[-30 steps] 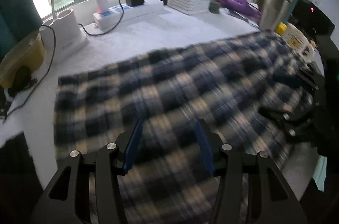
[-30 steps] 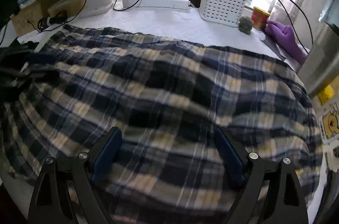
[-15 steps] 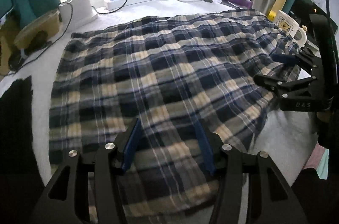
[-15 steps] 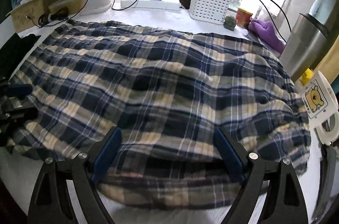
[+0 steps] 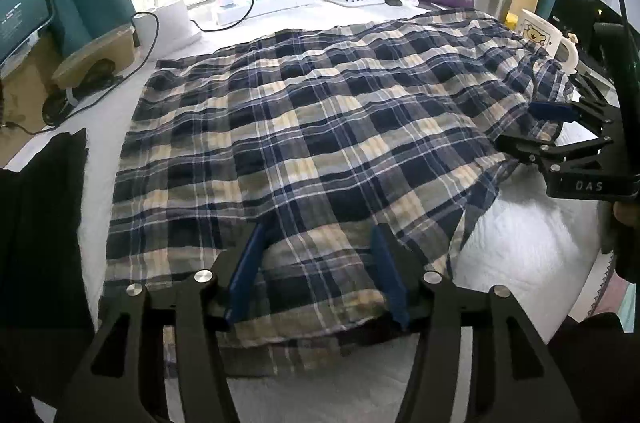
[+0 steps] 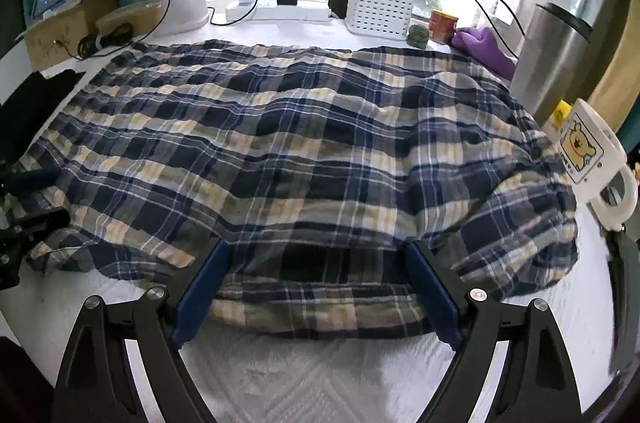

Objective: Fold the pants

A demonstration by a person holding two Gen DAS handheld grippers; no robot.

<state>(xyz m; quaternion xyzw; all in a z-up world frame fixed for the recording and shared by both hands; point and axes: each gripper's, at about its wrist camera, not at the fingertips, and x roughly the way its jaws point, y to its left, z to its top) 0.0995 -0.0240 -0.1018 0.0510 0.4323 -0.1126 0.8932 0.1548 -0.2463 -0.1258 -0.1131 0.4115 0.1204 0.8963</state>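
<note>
White bedding (image 6: 304, 375) is carrying the pants (image 6: 304, 151), seemingly folded once, lying at twelve o'clock from both open grippers, left (image 5: 316, 263) and right (image 6: 316, 287), straddling the near hem; further folds are remaining.

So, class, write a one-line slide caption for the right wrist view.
Open right gripper straddles the near edge of plaid pants spread on a white table, bear mug alongside.

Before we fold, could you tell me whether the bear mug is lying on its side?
No, the bear mug stands upright beside the plaid pants, handle toward the camera.
</note>
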